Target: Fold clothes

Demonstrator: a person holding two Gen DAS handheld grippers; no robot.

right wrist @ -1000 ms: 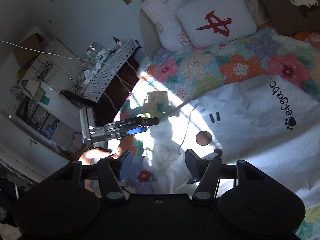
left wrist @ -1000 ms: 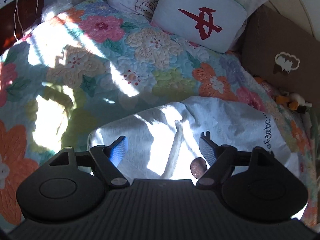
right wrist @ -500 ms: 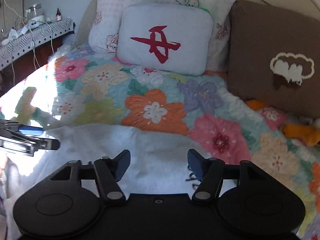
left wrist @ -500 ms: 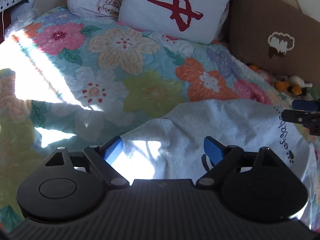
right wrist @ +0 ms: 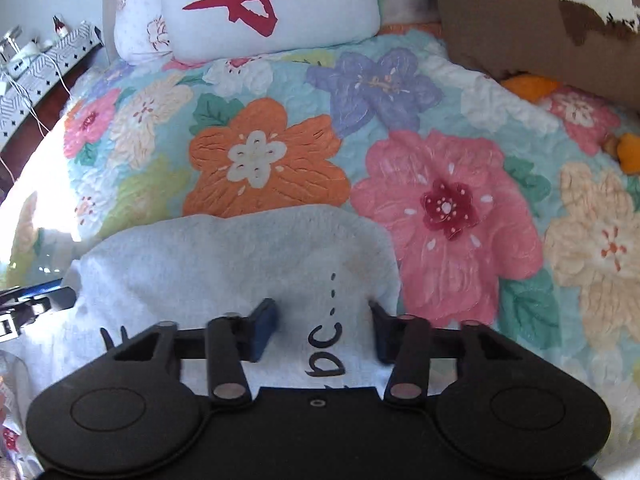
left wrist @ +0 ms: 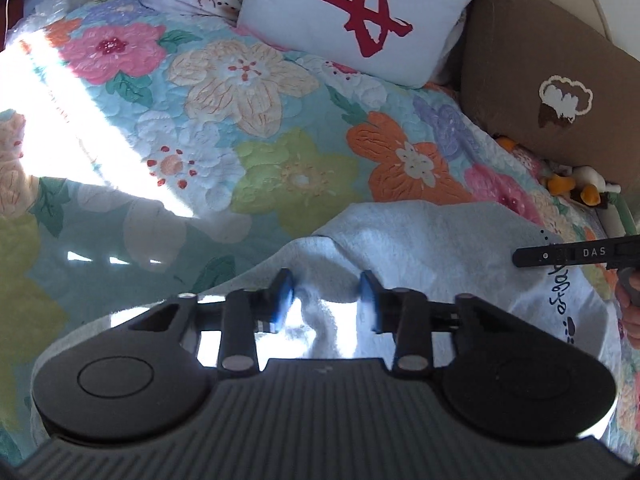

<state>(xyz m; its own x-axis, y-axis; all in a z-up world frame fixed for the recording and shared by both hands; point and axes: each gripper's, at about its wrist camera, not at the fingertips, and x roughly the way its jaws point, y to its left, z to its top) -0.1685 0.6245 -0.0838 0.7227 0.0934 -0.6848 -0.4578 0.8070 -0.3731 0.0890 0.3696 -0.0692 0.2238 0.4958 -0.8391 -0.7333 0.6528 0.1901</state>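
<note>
Nearest you in the left wrist view, your left gripper (left wrist: 326,298) sits low in the centre of the frame, its jaws closing around a raised ridge of the white garment (left wrist: 432,248); the blue pads (left wrist: 285,294) look to be just meeting the cloth, and you cannot tell whether they pinch it yet. In the right wrist view your right gripper (right wrist: 322,330) is likewise at bottom centre, jaws closing over the garment (right wrist: 224,256), with the black printed lettering (right wrist: 326,354) between the fingers and a gap showing beside each pad. The garment lies spread across the lower half of both frames on the floral quilt (left wrist: 260,132), its far edge rounded toward the pillows. At the right edge of the left view your other tool pokes in above the lettering. Beyond, in the upper frame, stand a white cushion with a red character (left wrist: 352,20) and a brown cushion (left wrist: 536,80).
</note>
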